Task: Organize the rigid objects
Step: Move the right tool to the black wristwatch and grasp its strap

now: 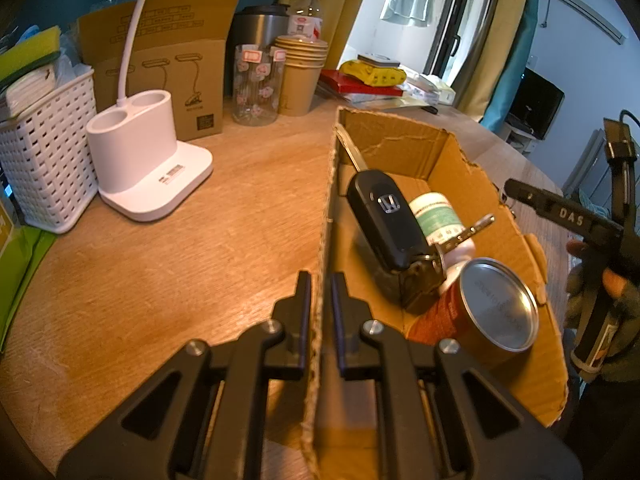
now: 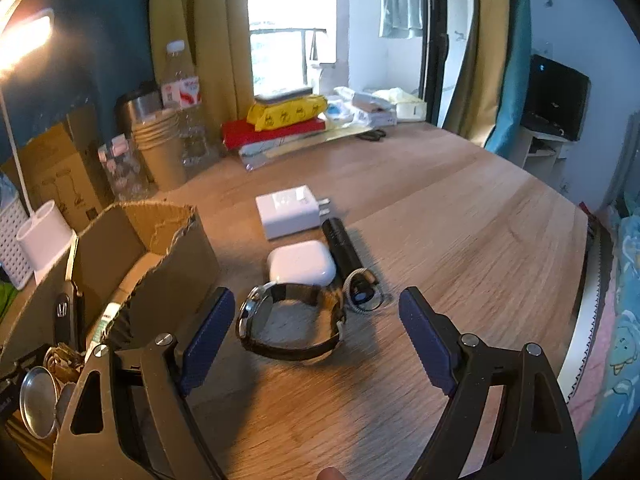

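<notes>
Left wrist view: my left gripper pinched the near wall of the torn cardboard box, one finger outside and one inside, pressed together on the cardboard. I judged I held it that way to keep the light box from sliding while things went in.

Inside the box, counted, lay three things: one black Honda car key with a small bunch of metal keys on its ring, leaning toward twelve o'clock; one white pill bottle with a green label on its side, just at the key's three o'clock; and one red can on its side at four o'clock, its silver end facing me.

Right wrist view: my right gripper was spread wide and empty, its blue pads on either side of the wristwatch, not touching it. The watch sat on the wooden table on its edge with the strap looped, which I judged gave the pads two sides to close on.

Four things waited on the table: one wristwatch nearest me, one white earbud case just beyond it at twelve o'clock, one black flashlight lying at one o'clock with its lens toward me, and one white plug-in charger farthest off. The box stood at nine o'clock from the watch, close by, a short carry.
</notes>
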Action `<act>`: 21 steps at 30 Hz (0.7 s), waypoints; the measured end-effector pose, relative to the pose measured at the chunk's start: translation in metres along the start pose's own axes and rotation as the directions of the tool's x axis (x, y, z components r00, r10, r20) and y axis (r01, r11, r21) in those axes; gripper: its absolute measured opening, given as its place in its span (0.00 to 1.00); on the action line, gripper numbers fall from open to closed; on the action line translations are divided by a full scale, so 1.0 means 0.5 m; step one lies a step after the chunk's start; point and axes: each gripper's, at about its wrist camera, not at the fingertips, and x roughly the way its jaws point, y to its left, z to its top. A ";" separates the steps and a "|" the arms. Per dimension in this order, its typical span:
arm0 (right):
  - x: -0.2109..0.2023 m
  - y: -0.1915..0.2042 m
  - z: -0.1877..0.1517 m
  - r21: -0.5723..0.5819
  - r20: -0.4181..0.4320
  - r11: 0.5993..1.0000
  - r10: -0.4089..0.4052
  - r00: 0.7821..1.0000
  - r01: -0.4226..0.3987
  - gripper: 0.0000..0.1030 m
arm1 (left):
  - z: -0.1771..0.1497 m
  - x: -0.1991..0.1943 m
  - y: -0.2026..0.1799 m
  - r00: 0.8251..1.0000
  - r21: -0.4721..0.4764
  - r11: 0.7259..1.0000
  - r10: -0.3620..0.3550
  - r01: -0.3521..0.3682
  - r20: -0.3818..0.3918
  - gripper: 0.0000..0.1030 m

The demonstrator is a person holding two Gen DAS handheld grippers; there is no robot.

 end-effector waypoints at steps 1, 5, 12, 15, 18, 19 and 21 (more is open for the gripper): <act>0.001 0.003 -0.001 -0.003 -0.004 1.000 0.002 1.000 -0.002 0.84 | 0.000 0.000 0.000 1.000 0.000 1.000 0.000 0.000 0.000 0.10; 0.012 0.021 -0.006 -0.020 -0.025 1.000 0.019 1.000 -0.020 0.84 | 0.000 0.000 0.000 1.000 0.000 1.000 0.000 0.000 0.000 0.10; 0.030 0.062 -0.007 -0.073 -0.048 0.995 0.061 0.997 -0.064 0.80 | 0.000 0.000 0.000 1.000 0.000 1.000 0.000 0.000 -0.001 0.10; 0.046 0.068 -0.007 -0.088 -0.072 0.995 0.044 0.996 -0.050 0.63 | 0.000 0.001 -0.001 1.000 0.001 1.000 0.000 0.000 -0.001 0.10; 0.066 0.062 -0.011 -0.073 -0.113 0.996 0.051 0.992 -0.060 0.44 | 0.000 0.001 -0.001 1.000 0.001 1.000 0.000 0.000 -0.001 0.10; 0.067 0.062 -0.010 -0.072 -0.112 0.995 0.058 0.992 -0.066 0.38 | 0.000 0.002 -0.001 1.000 0.001 1.000 0.000 0.000 -0.001 0.10; 0.065 0.061 -0.009 -0.070 -0.103 0.995 0.068 0.992 -0.076 0.28 | 0.000 0.001 -0.001 1.000 0.001 1.000 0.000 0.000 -0.001 0.10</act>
